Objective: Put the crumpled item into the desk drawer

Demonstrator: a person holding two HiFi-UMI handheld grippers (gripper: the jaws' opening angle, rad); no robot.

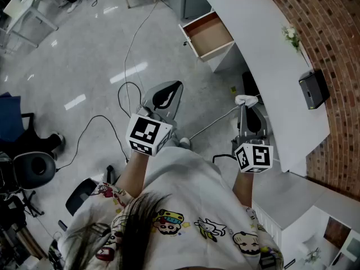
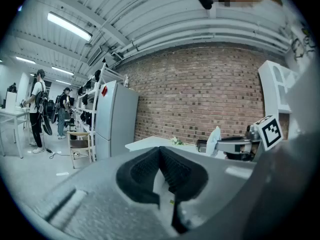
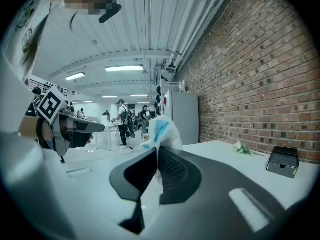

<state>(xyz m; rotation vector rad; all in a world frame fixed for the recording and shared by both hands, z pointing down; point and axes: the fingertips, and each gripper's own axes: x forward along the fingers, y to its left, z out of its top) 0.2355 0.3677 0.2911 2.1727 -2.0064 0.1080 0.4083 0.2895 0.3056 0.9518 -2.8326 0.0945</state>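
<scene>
Jaws on the right gripper (image 3: 158, 151) are pinching shut on the crumpled item (image 3: 161, 128), a white wad with a blue patch that is sticking up above the tips in the right gripper view. From the head view I am seeing that gripper hanging over the floor (image 1: 84, 55) just beside the curved white desk (image 1: 281, 77). The wad is showing as a pale lump at its front end, well apart from the drawer (image 1: 209, 35). The drawer is standing pulled open at the far end of the desk, its brown inside facing up.

The left gripper (image 2: 160, 150) is holding nothing. Its own view is showing the two dark pads (image 2: 177, 174) pressed together at the tips, with only the room beyond them. It is hovering over the grey floor to the left of the right one, pointing roughly toward the drawer.

On the desk top I am picking out a small black box (image 1: 313, 89) near the brick wall (image 1: 332, 27), and a little sprig of flowers (image 1: 291, 35) farther along. In the left gripper view a pale fridge (image 2: 116, 121) is standing against the bricks, and people (image 2: 37, 106) are standing by tables far off in the room.
</scene>
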